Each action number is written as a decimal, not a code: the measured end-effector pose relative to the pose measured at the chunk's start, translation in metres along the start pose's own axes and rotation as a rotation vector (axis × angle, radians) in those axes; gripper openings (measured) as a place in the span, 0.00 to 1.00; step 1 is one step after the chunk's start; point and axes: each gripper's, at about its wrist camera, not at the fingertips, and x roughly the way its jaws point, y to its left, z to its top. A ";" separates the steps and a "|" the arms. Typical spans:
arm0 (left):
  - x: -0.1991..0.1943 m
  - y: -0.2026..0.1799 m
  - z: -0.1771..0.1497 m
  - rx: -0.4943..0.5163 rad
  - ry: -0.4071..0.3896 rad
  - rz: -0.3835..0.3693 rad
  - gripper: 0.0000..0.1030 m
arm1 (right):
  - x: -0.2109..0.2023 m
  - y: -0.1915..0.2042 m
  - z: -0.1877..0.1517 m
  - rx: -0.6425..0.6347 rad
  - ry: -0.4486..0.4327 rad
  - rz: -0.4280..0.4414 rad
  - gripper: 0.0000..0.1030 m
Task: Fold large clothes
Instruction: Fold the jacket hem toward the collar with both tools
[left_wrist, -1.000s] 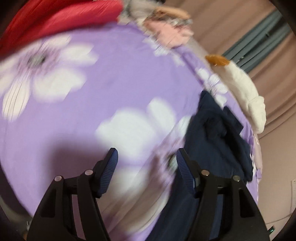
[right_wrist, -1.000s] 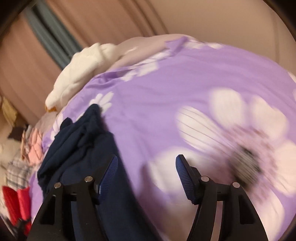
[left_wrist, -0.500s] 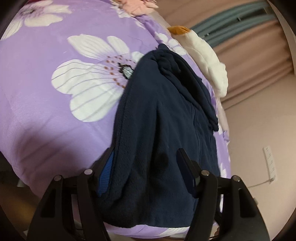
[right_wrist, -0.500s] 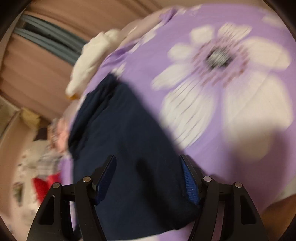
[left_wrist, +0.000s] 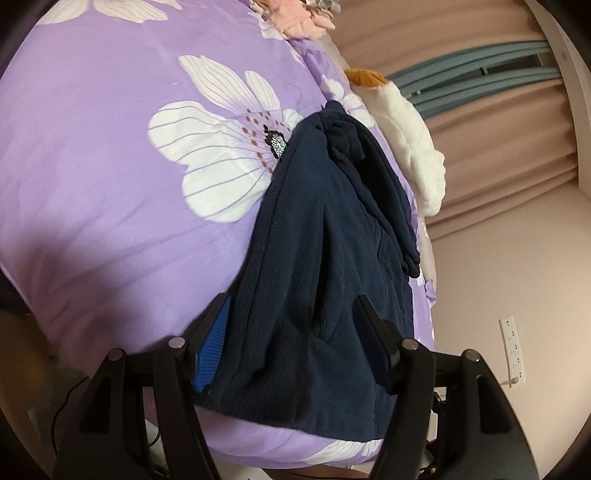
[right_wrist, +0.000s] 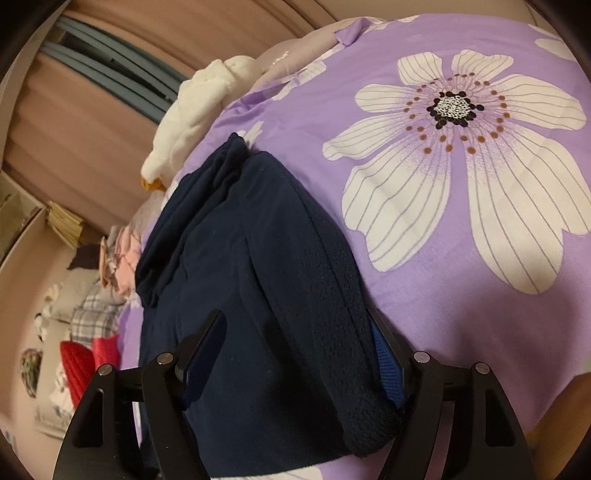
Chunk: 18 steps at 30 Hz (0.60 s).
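A navy fleece garment (left_wrist: 332, 240) lies lengthwise on a purple bed cover with big white flowers (left_wrist: 110, 155), its near hem at the bed's front edge. My left gripper (left_wrist: 291, 306) is open and straddles the hem's left part, with fleece lying between its blue pads. In the right wrist view, the same garment (right_wrist: 258, 240) runs away from me over the cover (right_wrist: 295, 92). My right gripper (right_wrist: 295, 321) is also open, set over the hem's right corner. The rolled fleece edge there covers part of the right pad. The far end of the garment is bunched up.
A white plush toy (left_wrist: 413, 140) (right_wrist: 192, 107) lies along the bed's far side beside the garment. Pink and checked clothes (right_wrist: 118, 254) and a red garment (right_wrist: 81, 362) are piled at the far end. Beyond are curtains and a wall with a socket strip (left_wrist: 511, 350).
Both grippers have swung from the bare flowered cover onto the navy garment, and its near hem now lies between both pairs of fingers. The right jaws stand slightly wider.
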 end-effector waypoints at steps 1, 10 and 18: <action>-0.001 -0.001 -0.004 0.002 0.002 -0.005 0.64 | -0.002 0.000 -0.002 0.015 -0.006 0.008 0.72; -0.007 -0.005 -0.015 -0.046 -0.026 -0.019 0.64 | -0.005 0.004 -0.013 0.075 -0.002 0.016 0.73; -0.008 -0.014 -0.031 -0.059 -0.014 -0.018 0.65 | 0.003 0.007 -0.028 0.127 0.074 0.122 0.73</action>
